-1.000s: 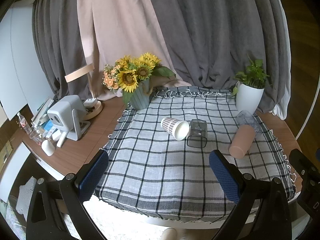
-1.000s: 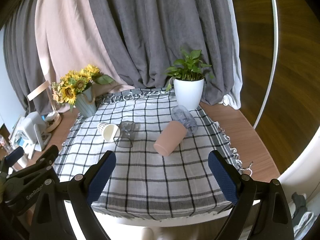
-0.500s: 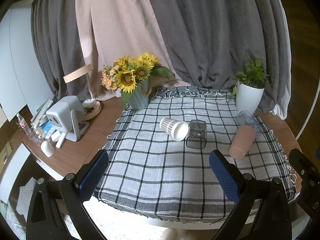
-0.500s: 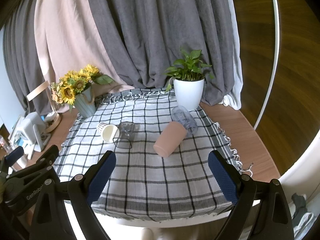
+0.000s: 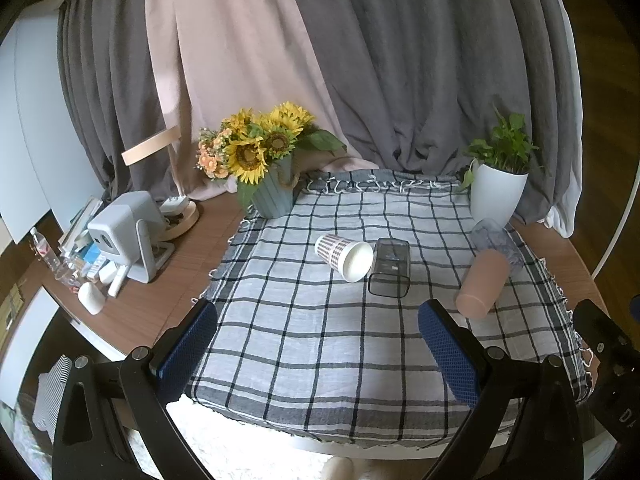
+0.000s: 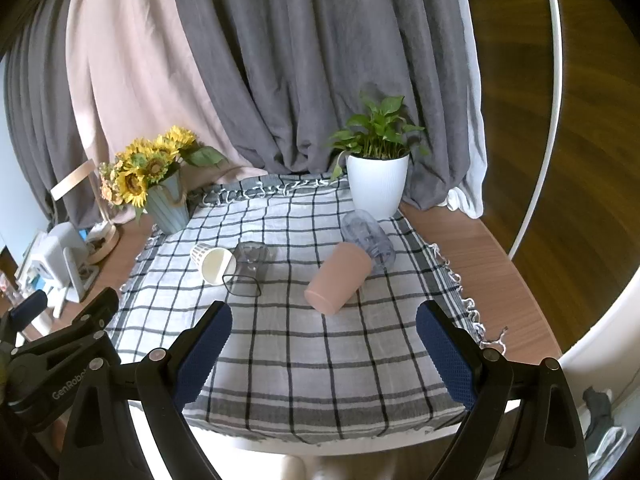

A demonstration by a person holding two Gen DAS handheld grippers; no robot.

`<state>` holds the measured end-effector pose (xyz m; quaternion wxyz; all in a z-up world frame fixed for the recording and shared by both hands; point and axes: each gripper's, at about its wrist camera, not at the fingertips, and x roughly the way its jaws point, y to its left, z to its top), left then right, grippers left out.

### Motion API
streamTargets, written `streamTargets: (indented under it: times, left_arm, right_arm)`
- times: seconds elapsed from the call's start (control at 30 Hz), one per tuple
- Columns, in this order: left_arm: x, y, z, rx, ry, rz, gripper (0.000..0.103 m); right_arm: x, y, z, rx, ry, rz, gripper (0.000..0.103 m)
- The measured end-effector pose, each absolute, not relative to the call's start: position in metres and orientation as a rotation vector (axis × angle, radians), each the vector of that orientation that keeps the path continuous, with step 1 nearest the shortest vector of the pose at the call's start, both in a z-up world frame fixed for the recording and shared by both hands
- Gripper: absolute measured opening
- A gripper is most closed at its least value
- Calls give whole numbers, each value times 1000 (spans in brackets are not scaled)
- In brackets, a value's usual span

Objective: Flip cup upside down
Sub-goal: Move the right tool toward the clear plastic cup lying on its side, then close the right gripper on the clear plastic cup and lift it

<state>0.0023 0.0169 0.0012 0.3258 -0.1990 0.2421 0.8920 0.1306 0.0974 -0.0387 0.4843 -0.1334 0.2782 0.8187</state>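
Several cups lie on their sides on the checked tablecloth (image 5: 304, 344). A patterned paper cup (image 5: 344, 257) (image 6: 213, 263) lies with its mouth toward me. Next to it lies a dark clear square cup (image 5: 390, 267) (image 6: 247, 267). A pink cup (image 5: 482, 282) (image 6: 338, 277) lies to the right, touching a clear ribbed cup (image 5: 496, 239) (image 6: 367, 238). My left gripper (image 5: 318, 346) and right gripper (image 6: 324, 346) are both open and empty, held above the cloth's near edge, well short of the cups.
A sunflower vase (image 5: 272, 196) stands at the cloth's back left and a white potted plant (image 6: 376, 184) at the back right. A white gadget and clutter (image 5: 120, 240) sit on the wooden desk to the left. Curtains hang behind.
Both views have shifted very slightly; the cups have not moved and both grippers stay open.
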Motion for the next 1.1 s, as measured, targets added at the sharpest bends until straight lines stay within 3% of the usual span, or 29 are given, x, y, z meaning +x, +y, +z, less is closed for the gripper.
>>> streamTargets:
  times: [0.4, 0.9, 1.1]
  left_arm:
    - [-11, 54, -15, -600, 666, 2293, 103]
    - [-52, 198, -70, -779, 739, 2217, 102]
    - [-62, 255, -84, -730, 832, 2207, 102]
  right_arm:
    - [124, 128, -50, -391, 711, 1997, 93]
    - [93, 285, -82, -645, 756, 2023, 93]
    - [68, 345, -103, -783, 773, 2021, 93]
